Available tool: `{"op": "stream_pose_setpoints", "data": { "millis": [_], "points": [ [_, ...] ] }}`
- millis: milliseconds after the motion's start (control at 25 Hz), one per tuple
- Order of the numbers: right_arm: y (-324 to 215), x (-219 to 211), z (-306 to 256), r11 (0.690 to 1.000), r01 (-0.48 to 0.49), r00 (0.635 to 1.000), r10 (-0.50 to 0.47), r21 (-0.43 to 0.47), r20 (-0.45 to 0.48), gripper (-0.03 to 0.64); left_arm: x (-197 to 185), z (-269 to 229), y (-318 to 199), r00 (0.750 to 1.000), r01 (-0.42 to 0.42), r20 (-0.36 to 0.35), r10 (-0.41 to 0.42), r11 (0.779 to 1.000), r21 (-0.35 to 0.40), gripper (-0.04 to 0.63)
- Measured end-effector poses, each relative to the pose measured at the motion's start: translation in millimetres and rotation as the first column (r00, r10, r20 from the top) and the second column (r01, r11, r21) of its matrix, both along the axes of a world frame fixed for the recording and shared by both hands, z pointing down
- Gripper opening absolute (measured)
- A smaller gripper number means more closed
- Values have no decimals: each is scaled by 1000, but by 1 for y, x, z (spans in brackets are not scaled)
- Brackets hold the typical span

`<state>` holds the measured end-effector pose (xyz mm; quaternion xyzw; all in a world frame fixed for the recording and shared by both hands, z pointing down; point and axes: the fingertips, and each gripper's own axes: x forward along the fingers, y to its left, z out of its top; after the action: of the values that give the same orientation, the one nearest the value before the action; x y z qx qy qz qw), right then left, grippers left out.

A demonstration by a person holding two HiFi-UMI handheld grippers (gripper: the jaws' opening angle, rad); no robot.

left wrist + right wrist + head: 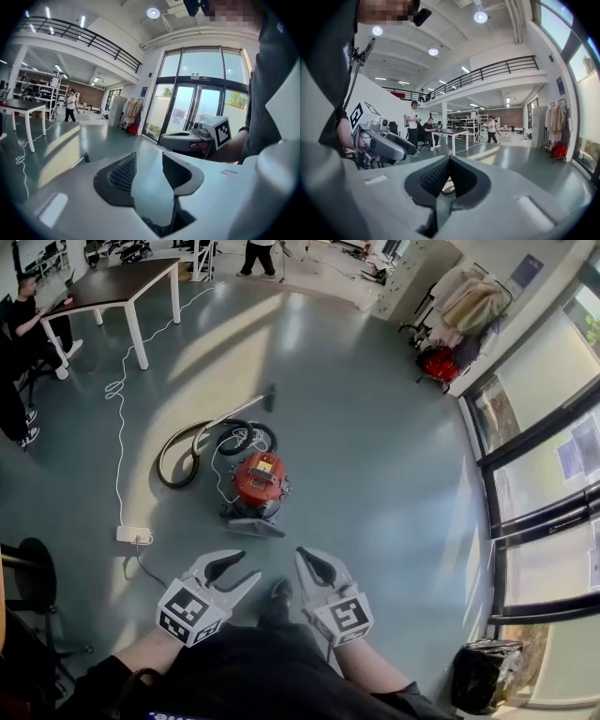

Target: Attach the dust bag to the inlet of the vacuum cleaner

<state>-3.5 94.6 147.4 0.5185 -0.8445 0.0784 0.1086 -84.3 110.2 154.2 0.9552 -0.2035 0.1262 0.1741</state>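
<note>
- The grey floor [375,456] fills the head view. The only tabletop [122,279] stands far off at the upper left and carries nothing for this job.
- The vacuum cleaner [258,482], a red canister, sits on the floor at the middle of the frame, well apart from both tools. It looks heavy and rigid, so I judge it will stay put while something is pushed onto it.
- Its hose [187,448] coils on the floor just to the left. I cannot tell which way the inlet faces.
- A grey flat piece [255,527] lies touching the canister's near side; what it is I cannot tell.
- The left tool [242,568], at the lower middle, points up the frame toward the canister. Its jaws stand partly apart with nothing between them.
- The right tool [307,563], just beside it, has its jaws pressed together and empty.
- Both forearms come in from the bottom edge and hold the tools off the floor, side by side, close to level and tipped slightly down.
- No dust bag can be made out in any view. Such a bag is probably light, soft and easily crushed, so the stiff collar round its opening is likely the best place to pinch it.
</note>
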Motion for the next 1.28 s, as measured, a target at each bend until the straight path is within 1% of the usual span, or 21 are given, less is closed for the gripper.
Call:
{"op": "stream_pose_setpoints", "data": {
  "millis": [120, 240, 320, 480, 560, 680, 800, 920, 1040, 1280],
  "points": [
    [16, -15, -8, 1000, 12, 1000, -12, 9, -1, -8, -6, -3, 11, 1000, -24, -3, 24, 1000, 13, 189],
    [29, -20, -20, 999, 41, 999, -41, 25, -1, -9, -4, -12, 22, 1000, -24, 0, 24, 999, 35, 183],
    [34, -19, -27, 997, 65, 998, -65, 38, 0, -9, 2, -17, 26, 1000, -15, 7, 15, 998, 60, 167],
    [46, -4, -36, 993, 107, 994, -108, 55, 19, -8, 24, -27, 38, 1000, 8, 4, -8, 997, 74, 143],
    [52, 3, -45, 989, 129, 991, -132, 77, 35, -9, 36, -29, 45, 1000, 8, 11, -9, 996, 91, 121],
    [61, 11, -47, 984, 155, 985, -161, 92, 59, -8, 50, -29, 52, 999, 17, 39, -22, 992, 128, 70],
    [67, 13, -50, 979, 179, 979, -187, 95, 82, -8, 53, -37, 56, 998, 26, 56, -37, 982, 187, 12],
    [71, 8, -49, 976, 197, 973, -206, 89, 105, -9, 51, -42, 56, 997, 49, 49, -61, 975, 218, 11],
    [75, 6, -43, 974, 211, 969, -219, 79, 116, -9, 54, -45, 54, 996, 76, 25, -83, 974, 214, 11],
    [85, 3, -38, 970, 231, 963, -239, 72, 122, -9, 68, -56, 64, 999, 42, 18, -48, 968, 249, 11]
  ]
}}
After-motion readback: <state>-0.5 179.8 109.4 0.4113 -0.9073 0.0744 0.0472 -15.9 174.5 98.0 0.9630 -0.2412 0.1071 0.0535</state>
